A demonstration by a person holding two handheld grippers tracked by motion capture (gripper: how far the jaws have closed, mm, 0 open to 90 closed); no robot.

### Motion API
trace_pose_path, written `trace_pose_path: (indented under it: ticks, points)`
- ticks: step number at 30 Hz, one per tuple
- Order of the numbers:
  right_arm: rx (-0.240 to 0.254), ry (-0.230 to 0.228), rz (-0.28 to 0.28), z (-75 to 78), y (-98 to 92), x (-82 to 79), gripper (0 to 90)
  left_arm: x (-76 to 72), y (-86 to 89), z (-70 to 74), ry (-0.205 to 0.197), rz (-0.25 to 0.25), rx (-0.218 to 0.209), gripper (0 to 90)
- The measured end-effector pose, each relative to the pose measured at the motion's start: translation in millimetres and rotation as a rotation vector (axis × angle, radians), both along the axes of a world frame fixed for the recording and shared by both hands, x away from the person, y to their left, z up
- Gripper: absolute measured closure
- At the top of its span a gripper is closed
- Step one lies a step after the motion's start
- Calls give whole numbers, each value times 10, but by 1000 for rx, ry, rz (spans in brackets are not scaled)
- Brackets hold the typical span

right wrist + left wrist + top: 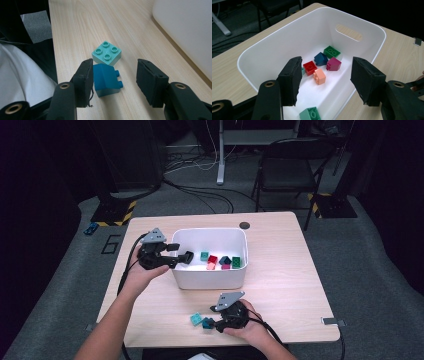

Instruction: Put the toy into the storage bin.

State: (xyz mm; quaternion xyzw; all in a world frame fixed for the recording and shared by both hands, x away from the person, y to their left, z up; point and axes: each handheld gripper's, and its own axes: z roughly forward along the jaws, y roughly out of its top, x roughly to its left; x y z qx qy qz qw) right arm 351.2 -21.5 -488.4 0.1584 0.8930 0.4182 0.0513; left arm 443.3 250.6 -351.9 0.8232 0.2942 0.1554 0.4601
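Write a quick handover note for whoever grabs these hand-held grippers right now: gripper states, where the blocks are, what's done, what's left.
Left hand-held gripper: open, nothing between its jaws, poised over the white bin.
Right hand-held gripper: jaws open around the blue block on the table; one pad touches it, not yet clamped.
Mint block sits on the table, against the blue one.
Done: six blocks lie in the bin, among them the red block, pink block and green block.
Left: probably bin the blue block, then the mint one.
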Motion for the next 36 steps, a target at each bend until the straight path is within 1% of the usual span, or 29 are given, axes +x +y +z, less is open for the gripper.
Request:
trace_pose_path:
  ticks: [2,3,4,5,6,7,8,9,10,12,14,18,19,21,23,26,27,29,33,36]
  points:
    - [-5,13,2,-27,27,4,468,-36,33,-23,4,4,-9,420]
    - [-10,9,7,-41,44,9,462,-55,45,-40,5,10,-20,420]
    - [-11,12,14,-53,64,5,457,-71,57,-56,8,9,-25,420]
    - [-22,0,25,-66,81,10,453,-87,70,-69,8,8,-27,420]
    - [-28,3,27,-77,100,2,449,-103,75,-84,6,9,-31,420]
    - [-35,-1,32,-91,118,3,444,-118,85,-94,7,4,-27,420]
    - [-44,9,28,-101,134,-8,439,-131,98,-101,7,4,-24,420]
    - [-52,7,27,-117,148,-9,436,-141,114,-106,8,2,-23,420]
    - [-59,7,29,-132,159,-8,432,-152,128,-112,8,10,-32,420]
    - [-70,17,24,-159,178,-12,432,-167,164,-117,11,6,-43,420]
    - [-83,13,33,-186,186,2,432,-187,192,-120,7,9,-45,421]
    - [-95,25,31,-230,192,20,438,-244,243,-124,6,11,-43,421]
    - [-94,33,29,-237,193,13,440,-261,254,-125,3,11,-43,422]
    - [-104,28,36,-251,193,20,450,-295,272,-131,1,8,-44,421]
    - [-111,33,33,-264,197,18,462,-323,283,-141,-2,6,-49,422]
    - [-119,22,49,-271,203,25,509,-360,282,-162,-1,-1,-50,422]
    - [-123,25,45,-273,205,16,536,-372,278,-171,1,-6,-51,422]
    - [-125,21,46,-268,205,20,561,-397,266,-194,1,-11,-55,422]
    - [-124,23,47,-249,196,31,565,-427,254,-222,-3,-18,-41,423]
    - [-122,24,45,-207,182,33,566,-462,257,-219,-3,-25,-38,424]
